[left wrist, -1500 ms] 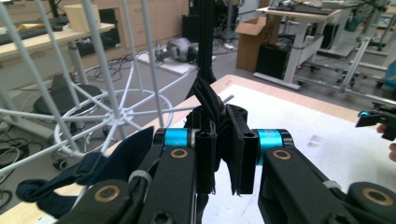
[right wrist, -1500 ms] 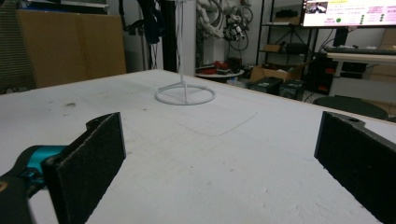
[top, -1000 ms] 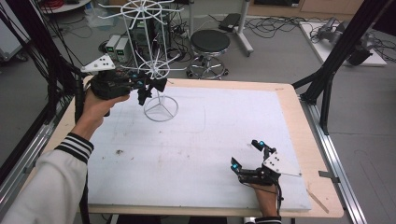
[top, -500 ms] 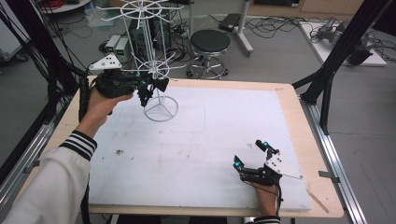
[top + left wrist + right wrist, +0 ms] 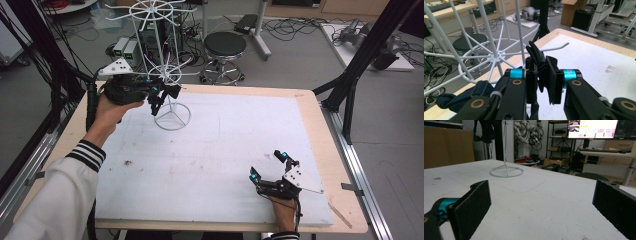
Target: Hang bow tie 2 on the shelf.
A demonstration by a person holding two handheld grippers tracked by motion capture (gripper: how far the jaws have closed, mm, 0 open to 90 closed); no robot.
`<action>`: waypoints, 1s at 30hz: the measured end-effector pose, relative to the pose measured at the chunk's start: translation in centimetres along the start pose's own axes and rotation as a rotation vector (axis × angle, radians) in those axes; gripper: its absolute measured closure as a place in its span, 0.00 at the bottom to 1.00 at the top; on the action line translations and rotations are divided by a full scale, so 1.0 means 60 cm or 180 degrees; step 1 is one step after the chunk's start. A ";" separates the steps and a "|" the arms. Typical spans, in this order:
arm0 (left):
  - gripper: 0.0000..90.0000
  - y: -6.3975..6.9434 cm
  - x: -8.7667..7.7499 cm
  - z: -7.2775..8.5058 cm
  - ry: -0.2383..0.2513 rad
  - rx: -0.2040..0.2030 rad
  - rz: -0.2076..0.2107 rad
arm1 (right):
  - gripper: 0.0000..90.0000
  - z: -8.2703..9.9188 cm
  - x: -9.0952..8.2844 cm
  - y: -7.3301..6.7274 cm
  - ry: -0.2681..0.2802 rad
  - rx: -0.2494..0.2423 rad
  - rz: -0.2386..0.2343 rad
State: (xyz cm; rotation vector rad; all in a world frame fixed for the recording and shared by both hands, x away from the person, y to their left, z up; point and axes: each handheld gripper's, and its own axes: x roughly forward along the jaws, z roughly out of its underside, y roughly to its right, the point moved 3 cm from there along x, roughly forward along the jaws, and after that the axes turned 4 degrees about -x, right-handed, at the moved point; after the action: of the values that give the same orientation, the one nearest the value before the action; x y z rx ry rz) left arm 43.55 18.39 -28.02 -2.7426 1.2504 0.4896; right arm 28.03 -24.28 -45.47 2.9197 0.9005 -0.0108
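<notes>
From the high view, the left gripper (image 5: 159, 98) is held up at the far left corner of the desk (image 5: 320, 130), right against the white wire rack (image 5: 167, 75) that stands on the white mat (image 5: 210, 150). Its fingers reach in among the lower ring of spokes, with a dark strap (image 5: 156, 106) hanging from them just above the rack's round base. The right gripper (image 5: 269, 167) rests low on the mat near the front right edge, well apart from the rack, its fingers spread wide with nothing between them.

In the left gripper view, the fingers (image 5: 532, 82) stand close together with the black strap (image 5: 539, 65) pinched between them; they have just been easing open a little, yet the pads press on the strap. The strap rises above the fingers and meets one white hooked arm (image 5: 554, 47) of the rack. A dark blue cloth (image 5: 456, 100) lies bunched at the lower left, beside the gripper body.

In the right gripper view, the two fingers (image 5: 474, 205) sit far apart at either side, empty, just above the mat (image 5: 536, 205). The rack's ring base (image 5: 506, 172) stands farther off across the mat.
</notes>
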 end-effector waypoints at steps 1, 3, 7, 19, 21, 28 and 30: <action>0.86 0.000 0.000 0.000 0.0007 -0.0005 -0.0013 | 0.01 0.000 0.000 0.000 0.0005 -0.0011 0.0002; 0.81 0.001 -0.002 -0.001 0.0031 -0.0032 0.0019 | 0.01 0.000 0.000 0.000 0.0012 -0.0026 0.0008; 0.61 0.004 -0.003 -0.003 0.0061 -0.0046 0.0023 | 0.01 0.000 -0.001 -0.002 0.0003 -0.0020 0.0017; 0.15 0.020 -0.035 -0.006 0.0557 0.0006 0.0032 | 0.01 0.001 -0.001 -0.001 0.0014 -0.0014 0.0024; 0.14 0.026 -0.046 0.000 0.0655 0.0077 0.0043 | 0.01 0.001 -0.002 -0.001 0.0027 -0.0025 0.0033; 0.14 0.042 -0.093 0.041 0.0913 0.0220 0.0051 | 0.01 0.001 -0.002 -0.001 0.0030 -0.0031 0.0039; 0.14 0.043 -0.107 0.059 0.0962 0.0248 -0.0030 | 0.01 0.001 -0.001 -0.001 0.0027 -0.0033 0.0043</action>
State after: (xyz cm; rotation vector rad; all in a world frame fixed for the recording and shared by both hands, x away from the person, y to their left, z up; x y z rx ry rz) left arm 36.80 22.07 -29.14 -2.8295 1.2825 0.0222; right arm 27.92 -24.27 -45.52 2.9183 0.8793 0.0074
